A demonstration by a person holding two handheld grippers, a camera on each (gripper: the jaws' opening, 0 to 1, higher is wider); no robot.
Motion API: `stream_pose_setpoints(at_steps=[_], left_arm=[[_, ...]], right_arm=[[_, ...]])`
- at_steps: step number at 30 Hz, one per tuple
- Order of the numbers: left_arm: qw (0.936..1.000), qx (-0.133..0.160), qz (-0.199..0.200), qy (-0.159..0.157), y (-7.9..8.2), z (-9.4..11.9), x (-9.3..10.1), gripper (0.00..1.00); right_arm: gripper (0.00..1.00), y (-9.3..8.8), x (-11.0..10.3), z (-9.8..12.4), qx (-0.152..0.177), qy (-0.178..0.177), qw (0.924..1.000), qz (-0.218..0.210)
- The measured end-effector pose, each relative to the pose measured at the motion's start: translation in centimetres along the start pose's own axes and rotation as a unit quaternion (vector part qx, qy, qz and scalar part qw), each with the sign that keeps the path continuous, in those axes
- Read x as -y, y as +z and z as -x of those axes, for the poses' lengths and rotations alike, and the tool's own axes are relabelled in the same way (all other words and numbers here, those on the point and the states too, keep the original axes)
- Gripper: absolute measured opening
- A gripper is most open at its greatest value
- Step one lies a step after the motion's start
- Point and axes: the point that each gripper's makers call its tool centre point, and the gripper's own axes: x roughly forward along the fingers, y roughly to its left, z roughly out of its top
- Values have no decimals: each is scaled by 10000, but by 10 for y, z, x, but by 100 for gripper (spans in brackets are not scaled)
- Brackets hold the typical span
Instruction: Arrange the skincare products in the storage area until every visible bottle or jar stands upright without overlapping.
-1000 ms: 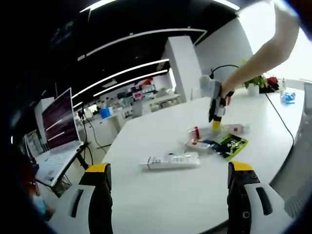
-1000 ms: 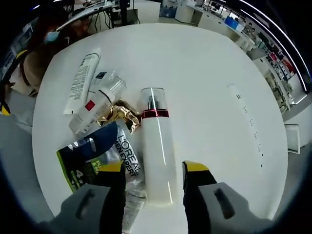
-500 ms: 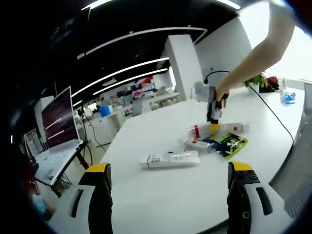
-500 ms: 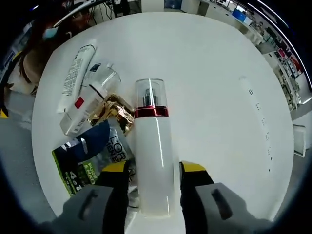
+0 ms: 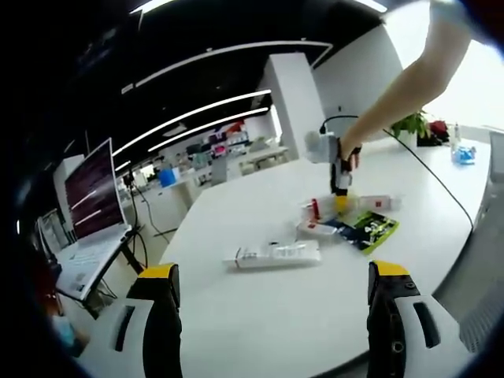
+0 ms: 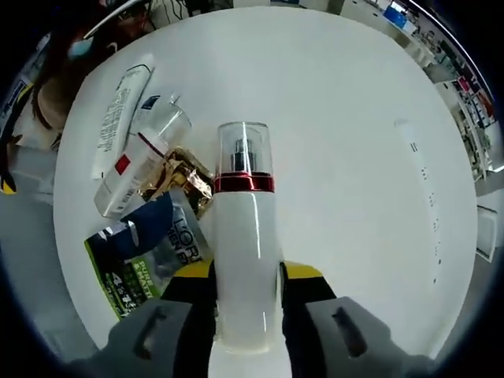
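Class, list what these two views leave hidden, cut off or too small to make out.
- Right gripper view: the white bottle's base, hidden between the jaws.
- Right gripper view: the sachet's lettering, cut short by the bottle.
- Left gripper view: the labels in the product cluster, too small.

The white pump bottle (image 6: pixel 245 260) hides part of the dark sachet (image 6: pixel 150 250).

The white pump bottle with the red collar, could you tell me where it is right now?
In the right gripper view the pump bottle lies on the white table, between the right gripper jaws, with the green sachet beside it.
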Motion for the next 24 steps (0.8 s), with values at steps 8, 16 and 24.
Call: stream_pose_setpoints(at_steps=[8,16,24], left_arm=[[10000,-43,-16,-6,-1,0,1,97],[9999,-97,-97,-45,-1,1,3,97],[9991,-249,-279,-193,-3,0,4,97]], right_arm=[[28,-1,4,-1,52,-3,10000,6],[27,-2,5,-1,31,-77,9999,-101],[26,-6,-3,2,106,148,9970,-752]])
